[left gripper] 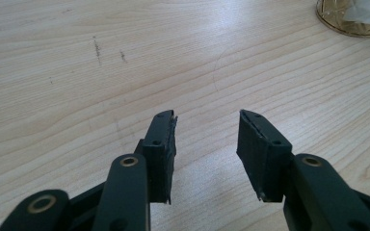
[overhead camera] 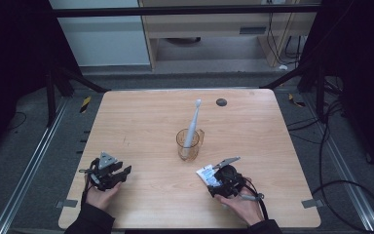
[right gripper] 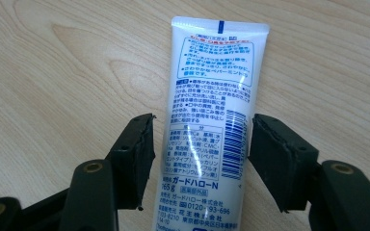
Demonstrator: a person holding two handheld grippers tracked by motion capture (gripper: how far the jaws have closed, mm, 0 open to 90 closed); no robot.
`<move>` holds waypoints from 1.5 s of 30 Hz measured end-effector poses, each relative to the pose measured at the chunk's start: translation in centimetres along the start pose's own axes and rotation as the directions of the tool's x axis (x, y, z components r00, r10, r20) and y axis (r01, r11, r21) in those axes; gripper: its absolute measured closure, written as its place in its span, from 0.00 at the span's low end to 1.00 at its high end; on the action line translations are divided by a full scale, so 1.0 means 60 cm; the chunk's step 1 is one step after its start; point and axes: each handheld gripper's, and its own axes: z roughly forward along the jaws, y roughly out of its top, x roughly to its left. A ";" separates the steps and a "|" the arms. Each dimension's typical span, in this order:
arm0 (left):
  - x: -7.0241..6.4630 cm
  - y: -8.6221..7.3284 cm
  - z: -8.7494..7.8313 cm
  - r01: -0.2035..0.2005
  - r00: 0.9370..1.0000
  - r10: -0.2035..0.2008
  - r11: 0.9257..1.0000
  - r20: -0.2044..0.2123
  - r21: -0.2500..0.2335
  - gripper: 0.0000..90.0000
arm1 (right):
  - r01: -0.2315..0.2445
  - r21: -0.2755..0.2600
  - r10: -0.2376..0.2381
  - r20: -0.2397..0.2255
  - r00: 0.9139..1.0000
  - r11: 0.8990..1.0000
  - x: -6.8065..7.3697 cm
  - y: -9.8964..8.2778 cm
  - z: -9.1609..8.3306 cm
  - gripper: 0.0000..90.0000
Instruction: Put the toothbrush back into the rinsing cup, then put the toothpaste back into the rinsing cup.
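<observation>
R gripper [right gripper: 200, 144] jaws apart astride toothpaste tube [right gripper: 212, 120] (flat on table), L gripper [left gripper: 206, 144] jaws apart, empty

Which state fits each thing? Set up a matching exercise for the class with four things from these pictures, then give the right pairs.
Things:
1. toothbrush
2. tube
3. left gripper
4. cup

States:
A. open over bare wood
B. lying flat between open jaws
C. clear amber, on the table
D. standing upright in a container

Pairs: 1-D, 2-B, 3-A, 4-C
</observation>
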 end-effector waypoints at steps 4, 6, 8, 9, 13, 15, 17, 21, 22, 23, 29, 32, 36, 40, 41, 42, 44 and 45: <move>0.001 0.000 0.000 0.002 1.000 -0.002 1.000 -0.001 0.002 0.64 | -0.007 0.000 0.007 -0.002 1.000 1.000 -0.001 -0.001 0.000 0.46; 0.000 0.000 0.001 0.003 1.000 -0.003 1.000 -0.001 0.001 0.64 | -0.011 0.006 0.011 -0.002 1.000 1.000 -0.001 -0.001 0.000 0.46; 0.000 0.000 0.000 -0.002 1.000 0.002 1.000 -0.003 0.002 0.64 | -0.008 0.007 0.008 0.000 1.000 1.000 -0.001 -0.002 0.002 0.46; -0.001 0.000 0.001 -0.002 1.000 0.002 1.000 -0.003 0.002 0.64 | -0.001 0.009 0.001 0.000 1.000 1.000 -0.002 -0.002 0.002 0.46; -0.001 0.000 0.002 -0.002 1.000 0.002 1.000 -0.002 0.006 0.64 | -0.005 0.015 0.005 -0.001 1.000 1.000 -0.002 -0.003 0.003 0.46; -0.001 0.000 0.002 -0.001 1.000 0.001 1.000 -0.002 0.006 0.64 | -0.005 0.016 0.005 -0.001 1.000 1.000 -0.003 -0.003 0.003 0.46; -0.001 0.000 0.002 -0.003 1.000 0.003 1.000 -0.002 0.003 0.64 | -0.007 0.021 0.007 -0.002 1.000 1.000 -0.003 -0.003 0.004 0.46; 0.000 -0.001 0.002 0.003 1.000 -0.003 1.000 0.001 0.004 0.64 | -0.002 0.027 0.002 -0.004 1.000 1.000 -0.004 -0.002 0.007 0.46; 0.000 -0.001 0.002 0.002 1.000 -0.002 1.000 -0.001 0.006 0.64 | -0.011 0.034 0.011 -0.004 1.000 0.999 -0.003 -0.002 0.008 0.46; 0.000 -0.001 0.002 0.003 1.000 -0.003 1.000 -0.001 0.006 0.64 | -0.007 0.036 0.008 -0.002 1.000 0.999 -0.004 -0.002 0.010 0.46; -0.001 0.000 0.002 -0.003 1.000 0.003 1.000 0.000 0.010 0.63 | -0.012 0.040 0.012 -0.004 1.000 0.999 -0.004 -0.002 0.011 0.47; 0.000 0.000 0.002 -0.002 1.000 0.002 1.000 -0.001 0.007 0.63 | -0.011 0.045 0.011 -0.001 1.000 0.999 -0.005 -0.001 0.012 0.47; 0.000 0.000 0.003 -0.002 1.000 0.002 1.000 -0.001 0.011 0.63 | -0.010 0.052 0.010 -0.002 1.000 0.999 -0.005 0.000 0.013 0.47; -0.001 0.001 0.004 -0.011 1.000 0.011 1.000 -0.004 0.014 0.63 | -0.005 0.053 0.004 0.004 1.000 0.999 -0.004 0.003 0.016 0.46; -0.002 0.001 0.003 -0.011 1.000 0.012 1.000 -0.004 0.012 0.63 | -0.004 0.053 0.004 0.005 1.000 0.999 -0.004 0.003 0.017 0.46; -0.002 0.001 0.003 -0.013 1.000 0.013 1.000 -0.003 0.011 0.63 | 0.001 0.052 -0.002 0.009 1.000 0.999 -0.004 0.004 0.019 0.46; -0.002 0.001 0.004 -0.013 1.000 0.013 1.000 -0.003 0.012 0.63 | -0.002 0.058 0.001 0.010 1.000 0.998 -0.003 0.006 0.021 0.46; -0.002 0.001 0.004 -0.011 1.000 0.011 1.000 -0.004 0.012 0.63 | -0.001 0.061 0.000 0.011 1.000 0.998 -0.003 0.008 0.022 0.46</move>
